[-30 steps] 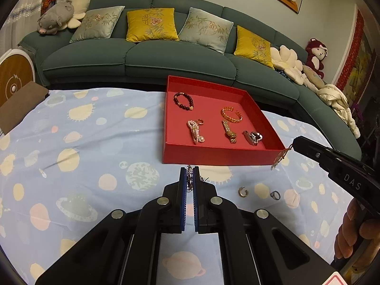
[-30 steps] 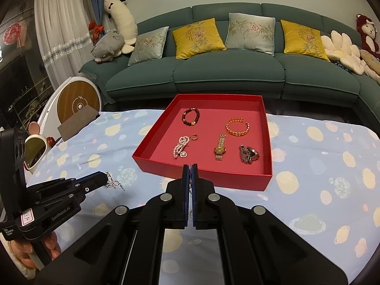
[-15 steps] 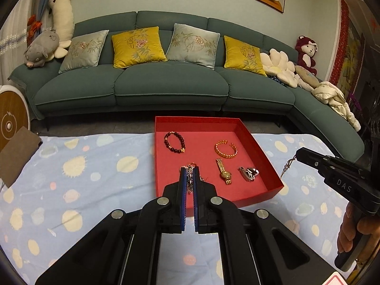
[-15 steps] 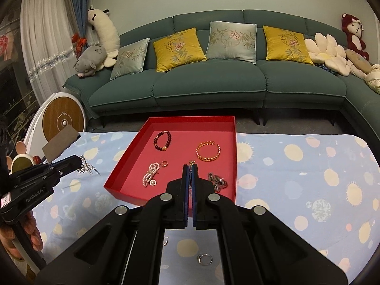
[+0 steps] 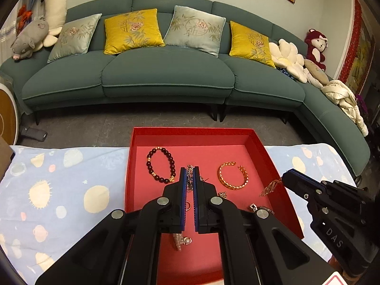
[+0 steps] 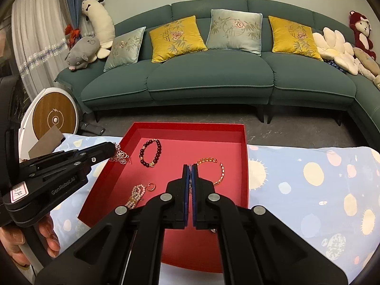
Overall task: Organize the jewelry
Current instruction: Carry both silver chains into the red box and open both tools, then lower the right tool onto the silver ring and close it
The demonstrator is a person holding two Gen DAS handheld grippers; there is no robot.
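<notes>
From the left wrist, the left tool [image 5: 189, 174] pinches a dangling silver earring [image 5: 189, 178] over the red tray [image 5: 270, 166]. From the right wrist, the right tool [image 6: 190, 173] pinches something hidden between its pads. Released carelessly, each dangling piece could tangle with the gold bangle [image 6: 215, 168].
</notes>
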